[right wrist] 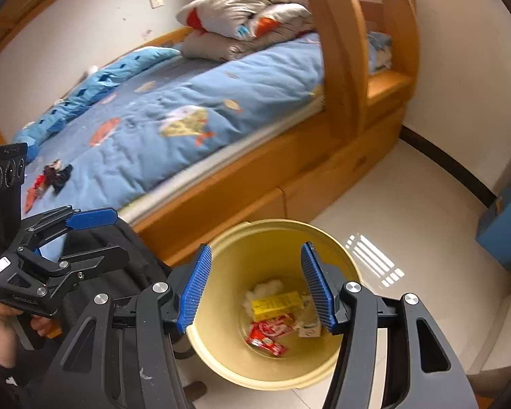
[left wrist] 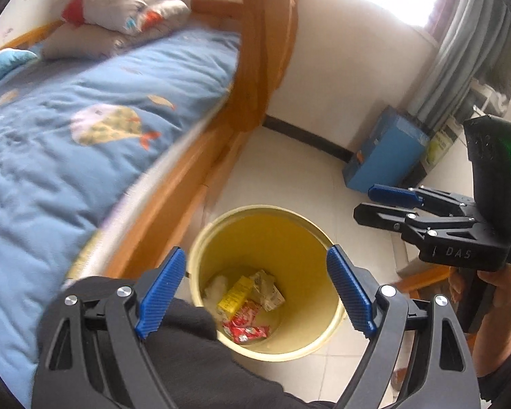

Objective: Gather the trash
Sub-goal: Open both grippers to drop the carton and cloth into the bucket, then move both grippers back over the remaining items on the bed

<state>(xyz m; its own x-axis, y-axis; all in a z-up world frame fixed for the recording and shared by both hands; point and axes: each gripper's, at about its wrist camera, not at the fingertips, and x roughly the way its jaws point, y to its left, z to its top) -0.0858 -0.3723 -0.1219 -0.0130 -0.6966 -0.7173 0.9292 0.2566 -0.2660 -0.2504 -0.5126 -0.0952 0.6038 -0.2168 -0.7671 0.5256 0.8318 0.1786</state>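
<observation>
A yellow bin (left wrist: 289,238) (right wrist: 265,248) stands on the tiled floor beside the bed. At its bottom lie a yellow box (left wrist: 235,297) (right wrist: 276,304), a red wrapper (left wrist: 246,325) (right wrist: 271,330), white tissue (left wrist: 218,286) (right wrist: 263,289) and a crumpled carton (left wrist: 267,289) (right wrist: 310,328). My left gripper (left wrist: 255,293) (right wrist: 107,237) hangs above the bin, open and empty. My right gripper (right wrist: 257,289) (left wrist: 368,202) hovers over the bin too, open with nothing between its pads. On the bed, a dark and red scrap pile (right wrist: 51,177) lies near the edge.
The wooden bed frame (right wrist: 242,184) with a blue quilt (left wrist: 85,129) runs along the bin's left side, with folded bedding (right wrist: 248,17) at its far end. A blue box (left wrist: 388,150) sits by the curtain. A dark trouser leg (left wrist: 187,347) lies under my left gripper.
</observation>
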